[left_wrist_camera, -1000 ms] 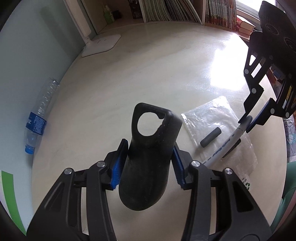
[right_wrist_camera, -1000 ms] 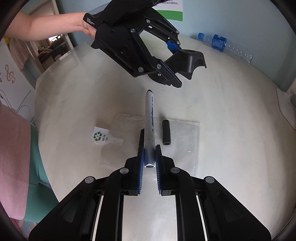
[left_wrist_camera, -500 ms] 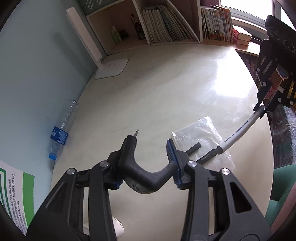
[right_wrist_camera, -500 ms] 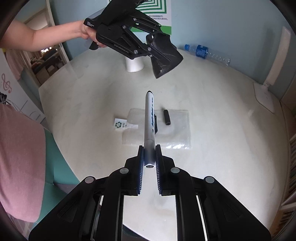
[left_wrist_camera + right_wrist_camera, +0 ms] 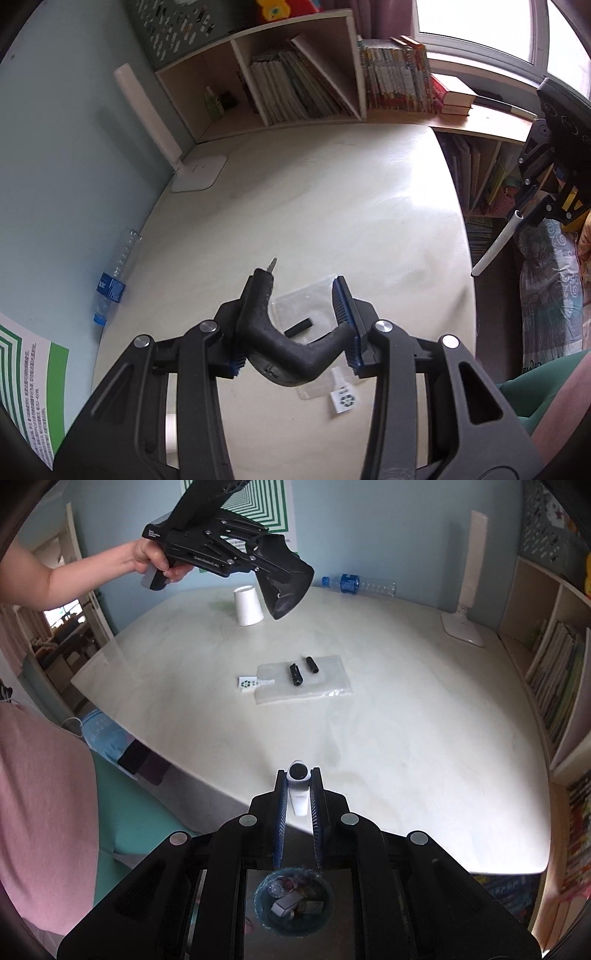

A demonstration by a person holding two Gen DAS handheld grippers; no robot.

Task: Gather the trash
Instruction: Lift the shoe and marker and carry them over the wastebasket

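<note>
My left gripper [image 5: 295, 325] is shut on a black bent plastic part [image 5: 291, 350] and holds it high above the round table; it also shows in the right wrist view [image 5: 284, 590]. My right gripper [image 5: 299, 805] is shut on a white marker [image 5: 298, 786], held beyond the table's near edge; the marker also shows in the left wrist view [image 5: 496, 247]. A bin with trash [image 5: 291, 901] sits on the floor below the right gripper. A clear plastic bag [image 5: 317, 686] lies on the table under a black cap [image 5: 312, 664] and a black piece [image 5: 295, 674].
A paper cup [image 5: 248, 605] stands upside down at the far side. An empty water bottle [image 5: 360, 585] lies by the wall. A white desk lamp [image 5: 467, 590] stands at the right. A small recycling label [image 5: 247, 683] lies next to the bag. Bookshelves [image 5: 303, 88] border the table.
Both grippers have risen and pulled back from the table. The right one carried the marker off the bag to beyond the table edge, above the bin.
</note>
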